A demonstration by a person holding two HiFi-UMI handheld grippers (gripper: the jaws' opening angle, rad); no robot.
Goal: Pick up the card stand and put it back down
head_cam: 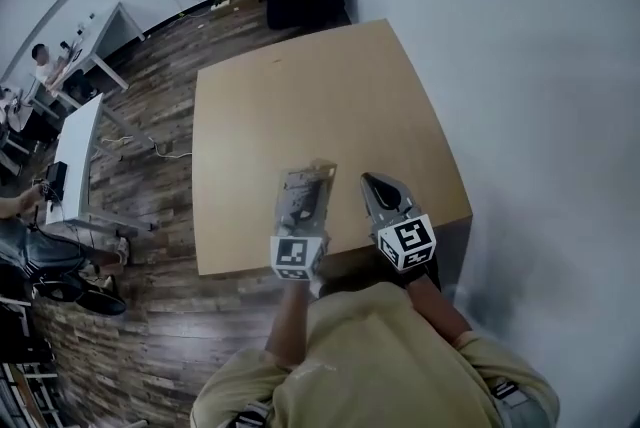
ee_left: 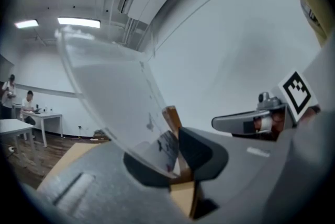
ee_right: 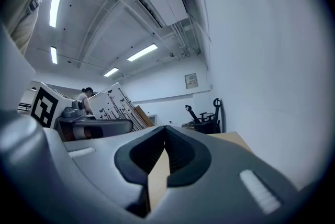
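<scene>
Closest to the head camera is the person's pale yellow shirt [head_cam: 400, 366], filling the bottom of that view, with both arms reaching forward from it. Beyond it lies the large, square, light tan wooden surface [head_cam: 300, 86], set against a white wall on its right and standing on a dark wood-plank floor [head_cam: 150, 336].

Both tools hang over the near part of the surface, side by side and a little apart. Each carries a cube with black-and-white square markers at its back end.

In its own view the left gripper [ee_left: 174, 157] has its grey fingers [ee_left: 201, 152] clamped on the card stand [ee_left: 115, 102], a clear acrylic sheet set in a small brown wooden base. The base sits squeezed between the dark pads, and the sheet rises out of the fingers and leans up and to the left across that view. In the head view the stand shows as a pale, see-through panel lying along the top of the left gripper, over the near edge of the surface. Whether its base clears the surface I cannot tell.

The right gripper [ee_right: 165, 144] holds nothing. Its fingers [ee_right: 183, 157] are together, the dark ribbed pads meeting at the tips. It sits just to the right of the stand and does not touch it.
</scene>
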